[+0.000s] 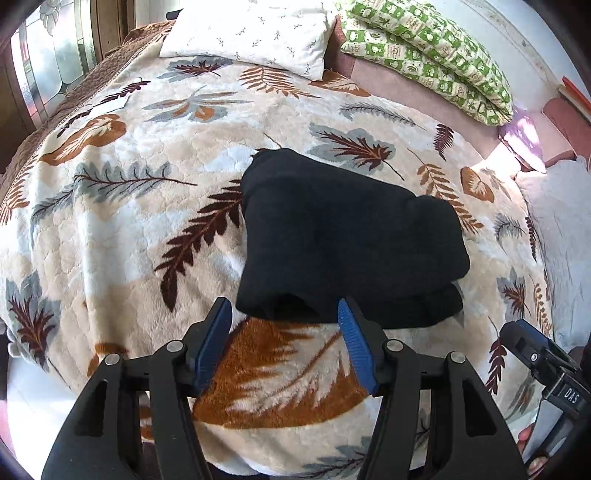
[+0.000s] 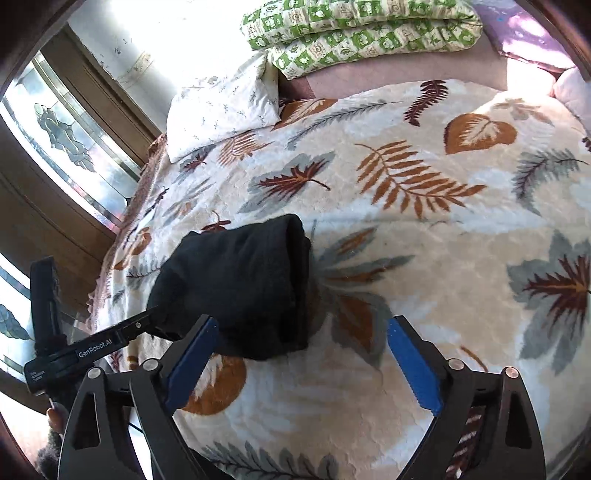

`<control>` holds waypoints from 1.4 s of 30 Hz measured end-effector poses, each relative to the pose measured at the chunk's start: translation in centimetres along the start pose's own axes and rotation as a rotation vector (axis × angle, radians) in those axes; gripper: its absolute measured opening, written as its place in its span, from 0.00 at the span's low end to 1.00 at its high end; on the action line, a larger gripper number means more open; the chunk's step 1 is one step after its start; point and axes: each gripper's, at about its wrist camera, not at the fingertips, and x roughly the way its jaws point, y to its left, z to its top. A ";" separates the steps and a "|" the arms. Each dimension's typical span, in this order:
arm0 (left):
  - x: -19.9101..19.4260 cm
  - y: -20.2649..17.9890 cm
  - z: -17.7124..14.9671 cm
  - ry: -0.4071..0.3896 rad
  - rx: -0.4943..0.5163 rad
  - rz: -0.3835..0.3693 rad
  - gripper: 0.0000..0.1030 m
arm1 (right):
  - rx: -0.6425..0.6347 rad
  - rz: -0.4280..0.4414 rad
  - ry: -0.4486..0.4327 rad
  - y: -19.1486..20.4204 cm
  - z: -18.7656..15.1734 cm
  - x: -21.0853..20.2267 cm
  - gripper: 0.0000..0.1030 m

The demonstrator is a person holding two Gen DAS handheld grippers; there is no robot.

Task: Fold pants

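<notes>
The black pants (image 1: 343, 236) lie folded into a thick bundle on the leaf-patterned blanket (image 1: 147, 229). They also show in the right wrist view (image 2: 240, 284), left of centre. My left gripper (image 1: 284, 314) is open and empty, its blue pads just short of the bundle's near edge. My right gripper (image 2: 299, 328) is open and empty, with the bundle's near right corner between and just beyond its fingers. The right gripper's body shows at the lower right of the left wrist view (image 1: 535, 354). The left gripper's body shows at the lower left of the right wrist view (image 2: 92, 347).
A white pillow (image 1: 251, 33) and a green patterned quilt (image 1: 432, 51) lie at the head of the bed. A wooden-framed glass door (image 2: 62, 147) stands on the left side. The blanket (image 2: 443, 258) spreads wide to the right of the pants.
</notes>
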 end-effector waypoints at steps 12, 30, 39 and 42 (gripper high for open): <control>-1.6 -1.9 -4.6 -0.129 0.025 0.080 0.57 | 0.021 -0.160 -0.035 -0.8 -6.5 -3.1 0.99; -2.4 -2.9 -6.0 -0.198 0.061 0.174 0.57 | -0.084 -0.304 -0.121 0.3 -8.2 -4.3 1.00; -3.2 -2.7 -6.0 -0.224 0.066 0.098 0.80 | -0.098 -0.305 -0.120 0.7 -8.3 -4.2 1.00; -3.3 -3.0 -6.2 -0.231 0.080 0.117 0.80 | -0.096 -0.305 -0.116 0.8 -8.3 -4.1 1.00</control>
